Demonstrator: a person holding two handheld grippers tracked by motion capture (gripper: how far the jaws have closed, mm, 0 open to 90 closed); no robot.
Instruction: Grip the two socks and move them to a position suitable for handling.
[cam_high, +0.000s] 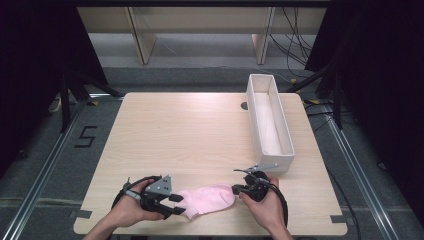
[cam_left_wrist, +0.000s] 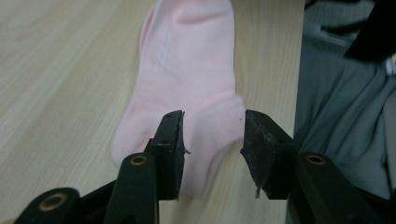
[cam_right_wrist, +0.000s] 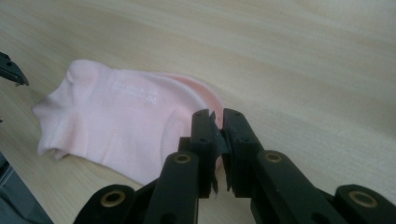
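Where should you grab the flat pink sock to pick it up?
Probably at an end edge. The pink cotton sock lies flat along the front of the wooden table, so its thin ends are easiest to pinch. Come in low from the side, as the open left gripper does at its end.

A pale wood-grain desk (cam_high: 200, 135) stands on grey floor (cam_high: 100, 120); behind the desk sits light wooden furniture (cam_high: 200, 22), black curtains (cam_high: 35, 60) flank it (cables (cam_high: 295, 45) trail at its far right).
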